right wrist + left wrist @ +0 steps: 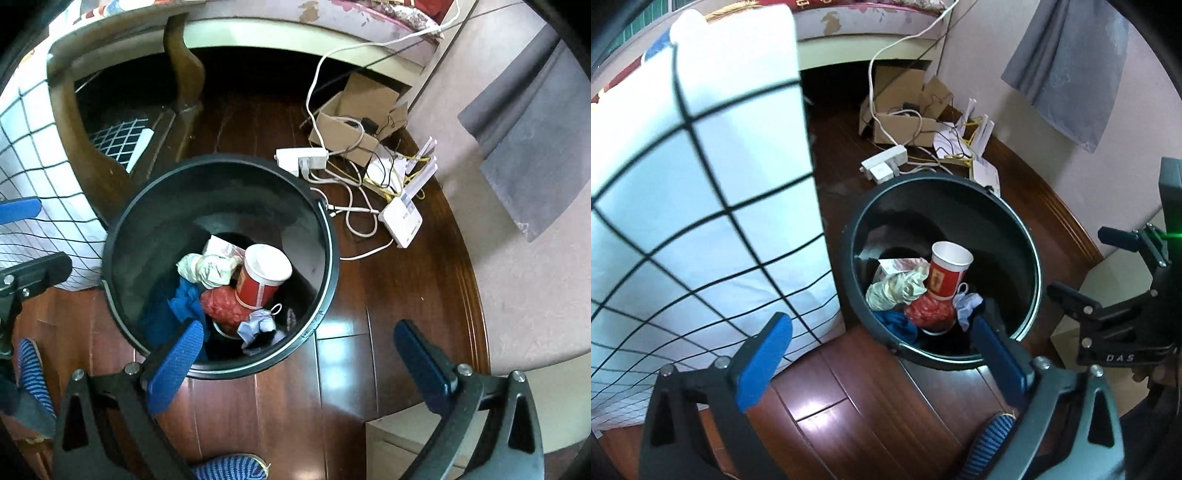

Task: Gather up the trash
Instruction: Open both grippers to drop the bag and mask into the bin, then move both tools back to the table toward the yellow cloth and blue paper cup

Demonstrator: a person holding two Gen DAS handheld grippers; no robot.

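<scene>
Seemingly, the collecting is nearing its end, with both tools hanging empty over the bin.

The black trash bin (221, 266), mid-frame on the wooden floor (343, 373), is holding a red paper cup (264, 277), crumpled tissue (207, 267), a red bag (223, 306) and blue cloth (184, 301); the left tool (882, 350) and right tool (299, 354) are gaping wide, gripping nothing, and no loose trash is showing nearby.

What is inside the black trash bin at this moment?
Inside the black trash bin: a red paper cup, crumpled off-white paper, a red crumpled wrapper, blue fabric, and a pale scrap. Whatever lies beneath this pile, and the bin's bottom, is covered.
</scene>
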